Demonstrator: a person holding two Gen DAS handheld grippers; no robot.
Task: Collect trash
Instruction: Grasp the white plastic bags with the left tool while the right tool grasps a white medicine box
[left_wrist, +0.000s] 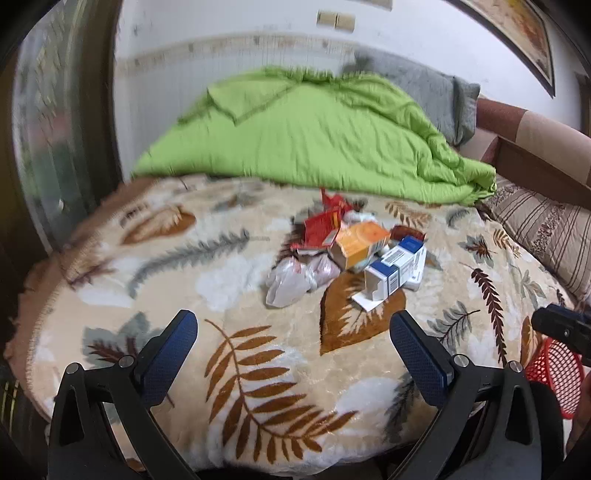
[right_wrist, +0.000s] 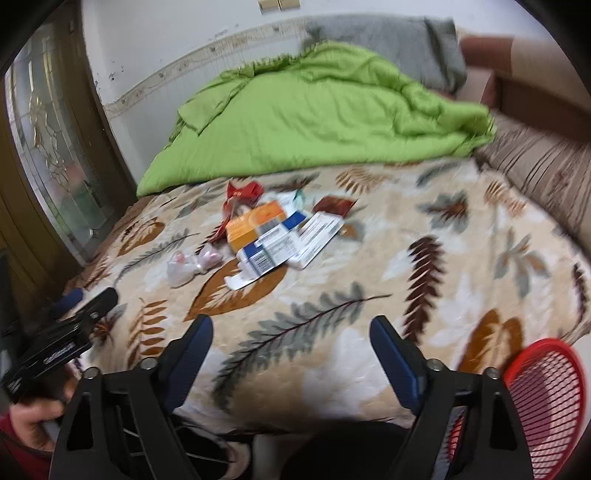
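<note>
So, both tools are wide open w/ nothing in them. The left gripper (left_wrist: 293, 350) sits low in its frame, and the right gripper (right_wrist: 291, 349) sits low in its own too.

The trash pile (left_wrist: 351, 251) is in the middle of the frame, on the leaf blanket (left_wrist: 240, 369), well apart from both tools. It has an orange box (left_wrist: 364, 245), a blue and white box (left_wrist: 395, 269), a red wrapper (left_wrist: 321, 229) and a clear plastic bag (left_wrist: 291, 282).

What could go wrong, I think:
- The bag is thin & floppy, so it may slip out of the fingers.
- The boxes lean on each other. Grab one & the rest may slide or tip.
- The blanket is soft, so a low push may pinch cloth too.
- The red basket (right_wrist: 543, 398) sits at the lower right edge. A box dropped from far off may miss it.

The right view shows most of the basket, plus the left tool at lower left. The left view shows only a bit of basket at lower right, but the trash looks bigger & clearer there.
</note>
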